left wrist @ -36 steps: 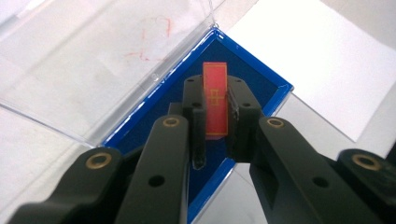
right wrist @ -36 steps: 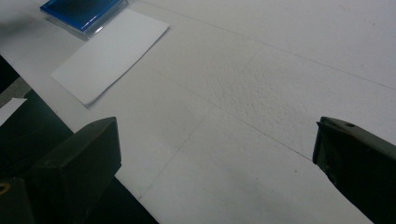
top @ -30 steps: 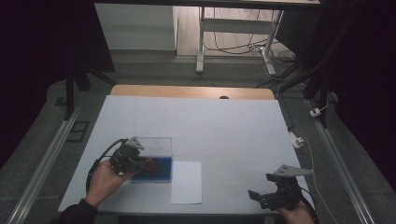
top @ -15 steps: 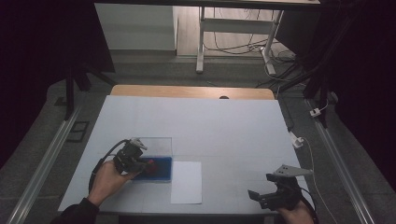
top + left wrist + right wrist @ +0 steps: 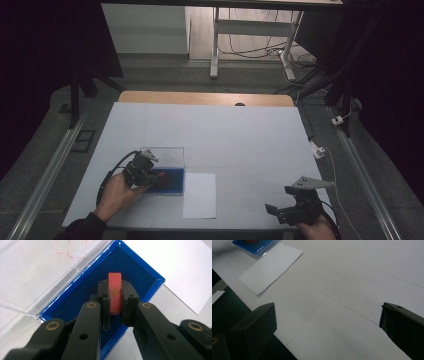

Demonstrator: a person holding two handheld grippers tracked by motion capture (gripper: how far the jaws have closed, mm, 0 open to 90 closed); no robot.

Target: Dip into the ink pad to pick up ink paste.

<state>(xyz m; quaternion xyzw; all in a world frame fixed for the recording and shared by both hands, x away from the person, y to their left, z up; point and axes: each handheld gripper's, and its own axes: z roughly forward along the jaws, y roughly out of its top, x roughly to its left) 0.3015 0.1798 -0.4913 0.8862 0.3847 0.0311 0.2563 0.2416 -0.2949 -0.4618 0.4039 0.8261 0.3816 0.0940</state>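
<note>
- The left gripper [image 5: 115, 298] is clenching a small flat red rectangular chip with gold markings [image 5: 114, 291], its two black pads pressing on the chip's two faces and holding it on edge.
- The chip is hanging over the dark blue felt lining of a shallow blue-rimmed rectangular case [image 5: 140, 272], close above the lining; whether its lower edge is touching the felt cannot be told.
- The case is lying open, with its clear plastic lid [image 5: 50, 287] folded back flat onto the table beside it.
- In the high view the same left gripper [image 5: 150, 176] is sitting over the near-left part of the case [image 5: 176, 182], with the lid [image 5: 162, 155] lying on the far side.
- A blank white rectangular sheet of paper [image 5: 199, 195] is lying just beside the case, on its right, touching or nearly touching its rim.
- Nothing is standing between the gripper and the case lining.
- The right gripper [image 5: 292, 207] is resting well apart at the near right edge of the white table [image 5: 240, 135], its jaws spread wide and grasping nothing.
- In the right gripper view, bare tabletop is lying between those jaws, with the paper [image 5: 269, 266] and a corner of the case [image 5: 255, 247] farther off.
</note>
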